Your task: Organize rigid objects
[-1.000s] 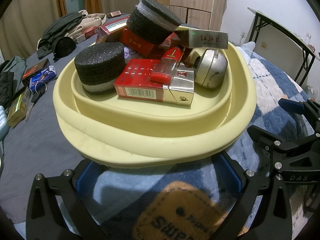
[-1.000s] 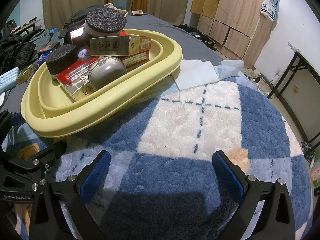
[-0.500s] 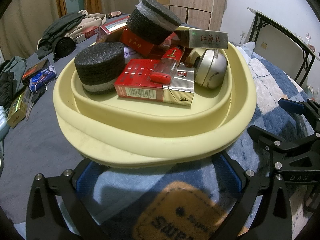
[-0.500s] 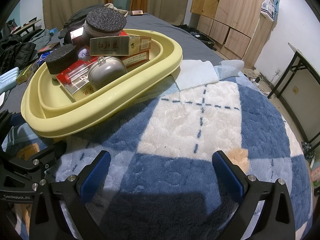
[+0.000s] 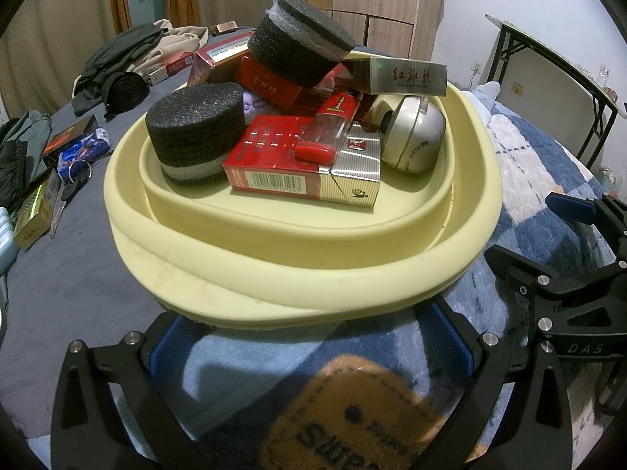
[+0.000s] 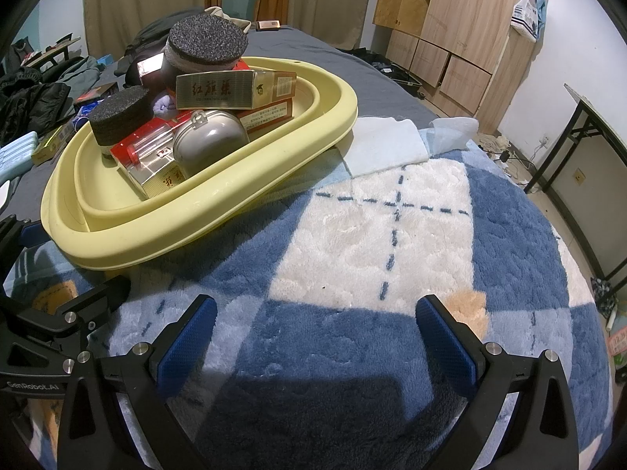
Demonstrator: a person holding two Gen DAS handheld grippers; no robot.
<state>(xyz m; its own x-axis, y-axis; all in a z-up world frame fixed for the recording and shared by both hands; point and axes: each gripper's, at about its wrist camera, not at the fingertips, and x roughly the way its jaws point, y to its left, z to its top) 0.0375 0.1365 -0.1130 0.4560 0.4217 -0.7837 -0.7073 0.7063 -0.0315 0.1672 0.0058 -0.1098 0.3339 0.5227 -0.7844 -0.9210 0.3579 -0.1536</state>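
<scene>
A pale yellow basin (image 5: 298,274) (image 6: 164,231) rests on the bed, piled with rigid things: two black foam discs (image 5: 196,129) (image 6: 207,45), red cigarette boxes (image 5: 274,156), a silver box with red characters (image 5: 403,76) (image 6: 213,90), a red lighter (image 5: 325,133) and a round silver case (image 5: 415,137) (image 6: 211,141). My left gripper (image 5: 309,346) stands open just below the basin's near rim, holding nothing. My right gripper (image 6: 315,337) is open over the blue and white blanket, to the right of the basin, empty.
A plush blue and white blanket (image 6: 392,243) covers the near bed. Small boxes, keys and packets (image 5: 58,172) lie on the grey sheet left of the basin, with dark clothes (image 5: 125,66) behind. A folded white cloth (image 6: 384,145) lies right of the basin. Wooden cabinets (image 6: 450,39) and a black-framed table (image 6: 588,149) stand beyond.
</scene>
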